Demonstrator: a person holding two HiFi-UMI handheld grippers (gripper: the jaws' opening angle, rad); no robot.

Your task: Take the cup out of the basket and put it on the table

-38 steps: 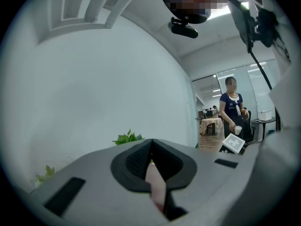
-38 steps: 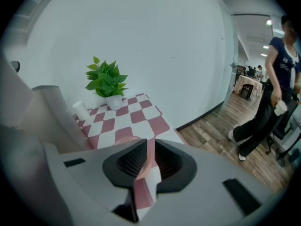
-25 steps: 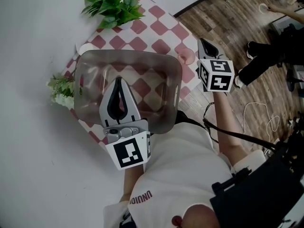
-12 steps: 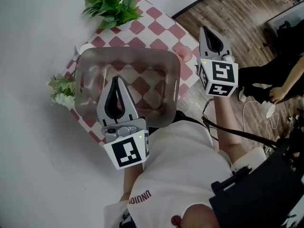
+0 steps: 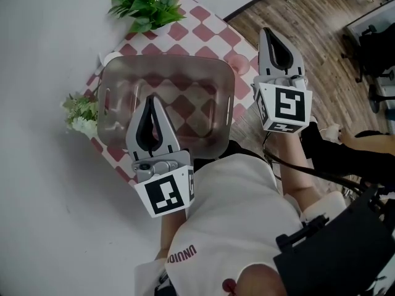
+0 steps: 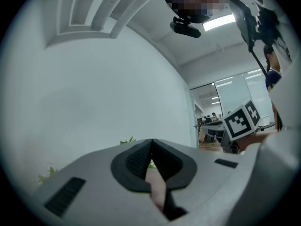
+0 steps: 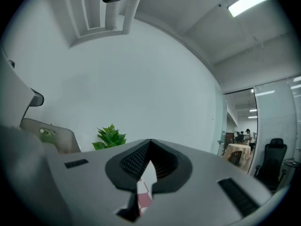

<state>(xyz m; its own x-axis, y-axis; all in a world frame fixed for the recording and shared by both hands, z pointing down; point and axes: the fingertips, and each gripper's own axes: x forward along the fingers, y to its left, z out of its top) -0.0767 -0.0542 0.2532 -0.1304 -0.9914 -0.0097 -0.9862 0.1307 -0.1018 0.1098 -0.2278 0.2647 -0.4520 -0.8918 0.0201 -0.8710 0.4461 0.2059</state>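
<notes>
Head view is showing a grey see-through basket (image 5: pixel 229 97) sitting on the checkered table (image 5: pixel 207 20). Only the cloth's squares are showing through its floor, so it is looking empty. A small pinkish cup (image 5: pixel 239 63) is standing on the table just beside the basket's right rim, at centre right of the frame, though it is small and partly covered, so its identity is a judgement. If that is the cup, the task is looking done.

The left gripper (image 5: pixel 150 103) is hovering over the near half of the basket with its jaws pressed together and nothing between them. The left gripper view is showing the same at its tips (image 6: pixel 151 141).

The right gripper (image 5: pixel 268 36) is hanging right of the cup, apart from it. Its jaws are likewise shut and empty, as the right gripper view (image 7: pixel 150 142) is confirming. Both are probably raised and closed because nothing is needing a grip.

A leafy plant (image 5: pixel 145 2) is sitting at upper left.
</notes>
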